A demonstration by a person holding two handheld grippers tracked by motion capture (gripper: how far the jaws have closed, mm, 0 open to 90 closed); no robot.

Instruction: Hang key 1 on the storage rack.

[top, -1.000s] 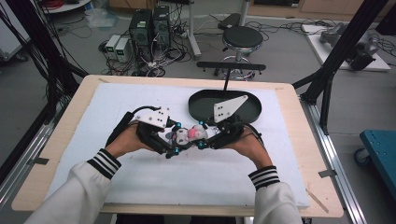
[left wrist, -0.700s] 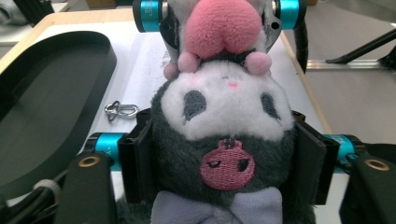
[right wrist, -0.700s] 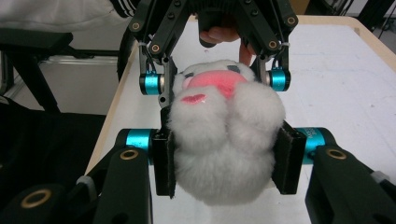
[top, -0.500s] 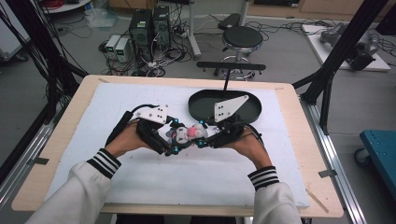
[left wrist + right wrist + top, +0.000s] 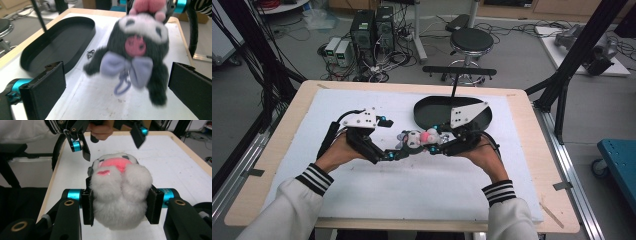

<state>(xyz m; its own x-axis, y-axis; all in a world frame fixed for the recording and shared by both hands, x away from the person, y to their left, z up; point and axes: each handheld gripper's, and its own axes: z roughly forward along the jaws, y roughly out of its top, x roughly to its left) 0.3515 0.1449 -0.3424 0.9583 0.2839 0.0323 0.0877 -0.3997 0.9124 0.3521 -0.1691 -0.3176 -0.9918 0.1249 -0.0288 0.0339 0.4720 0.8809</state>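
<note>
A small plush toy [image 5: 418, 139], dark grey and white with a pink nose and a lilac bow [image 5: 136, 50], hangs just above the white mat between both hands. My right gripper [image 5: 120, 205] is shut on its fluffy white head [image 5: 120, 195], pads pressing both sides. My left gripper [image 5: 120, 87] has just been opening; its black pads [image 5: 47, 85] stand wide to either side of the toy's body without touching it. In the high view the left gripper [image 5: 394, 141] and right gripper [image 5: 439, 144] face each other across the toy.
A black oval tray [image 5: 432, 107] lies on the mat just behind the right hand, empty in the left gripper view [image 5: 57, 42]. A small metal ring [image 5: 90, 53] lies on the mat beside it. The white mat [image 5: 412, 190] covers the wooden table.
The left gripper's jaws have spread apart and let go of the plush toy. The toy stays in the right gripper. Neither hand has shifted.
</note>
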